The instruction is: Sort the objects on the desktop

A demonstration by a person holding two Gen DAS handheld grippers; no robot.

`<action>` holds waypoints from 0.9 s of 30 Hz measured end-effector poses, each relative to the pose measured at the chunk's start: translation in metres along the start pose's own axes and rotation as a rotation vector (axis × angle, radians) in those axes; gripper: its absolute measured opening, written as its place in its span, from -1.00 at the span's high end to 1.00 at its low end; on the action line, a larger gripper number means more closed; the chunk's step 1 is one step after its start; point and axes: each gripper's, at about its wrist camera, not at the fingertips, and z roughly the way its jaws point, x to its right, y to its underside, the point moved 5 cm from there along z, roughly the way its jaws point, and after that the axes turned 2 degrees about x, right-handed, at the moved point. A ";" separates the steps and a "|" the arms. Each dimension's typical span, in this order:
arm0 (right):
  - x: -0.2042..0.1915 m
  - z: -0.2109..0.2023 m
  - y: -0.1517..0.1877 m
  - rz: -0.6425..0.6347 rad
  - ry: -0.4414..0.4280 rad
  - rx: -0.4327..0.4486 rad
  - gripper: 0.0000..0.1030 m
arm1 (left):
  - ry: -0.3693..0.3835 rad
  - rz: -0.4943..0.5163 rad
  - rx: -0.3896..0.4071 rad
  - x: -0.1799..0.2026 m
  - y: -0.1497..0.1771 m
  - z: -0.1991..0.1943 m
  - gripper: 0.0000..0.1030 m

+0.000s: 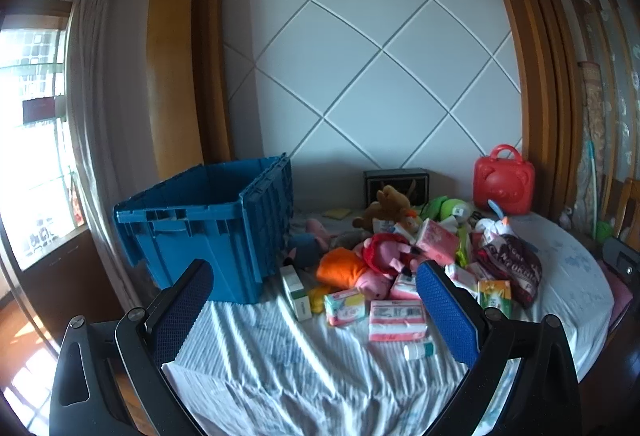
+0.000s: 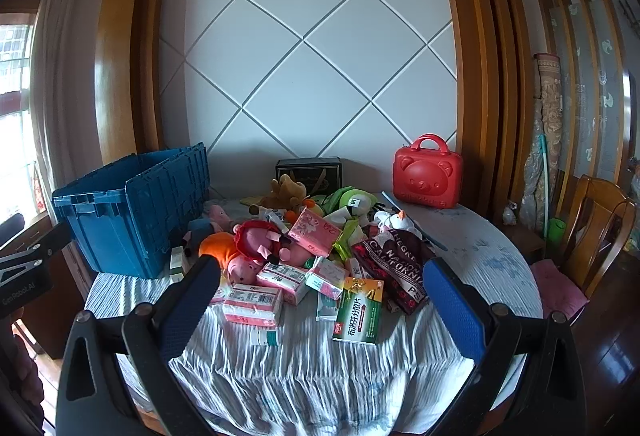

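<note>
A heap of small things covers the middle of the round table (image 2: 492,264): pink pig plush toys (image 2: 260,248), an orange plush (image 1: 340,270), pink tissue packs (image 2: 252,304), a green medicine box (image 2: 358,312), a dark snack bag (image 2: 400,268) and a small white bottle (image 1: 418,350). A brown plush (image 2: 286,191) and green plush (image 2: 352,201) lie behind. An open blue crate (image 1: 208,224) stands at the left. My left gripper (image 1: 316,300) is open above the table's near edge, empty. My right gripper (image 2: 320,300) is open too, hovering before the heap.
A red bear-faced case (image 2: 426,173) and a black box (image 2: 308,169) stand at the back by the white panelled wall. A wooden chair (image 2: 592,232) with a pink cushion is at the right. A window with curtain (image 1: 88,115) is on the left.
</note>
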 end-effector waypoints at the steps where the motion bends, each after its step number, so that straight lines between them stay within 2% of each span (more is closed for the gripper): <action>1: -0.001 0.001 0.001 0.002 0.004 -0.002 -1.00 | 0.003 0.003 -0.003 -0.001 0.001 0.002 -0.99; 10: -0.015 0.005 0.012 -0.004 0.026 -0.032 -1.00 | 0.022 0.017 -0.028 -0.014 0.013 0.015 -0.99; 15: -0.007 0.010 0.038 -0.064 0.063 -0.069 -1.00 | 0.017 0.017 -0.098 -0.023 0.045 0.032 -0.99; 21: 0.022 0.054 0.075 -0.045 0.063 -0.171 -1.00 | 0.044 0.031 -0.174 -0.013 0.071 0.065 -0.99; 27: 0.050 0.114 0.090 -0.035 0.004 -0.223 -1.00 | 0.090 0.085 -0.214 0.034 0.080 0.118 -0.99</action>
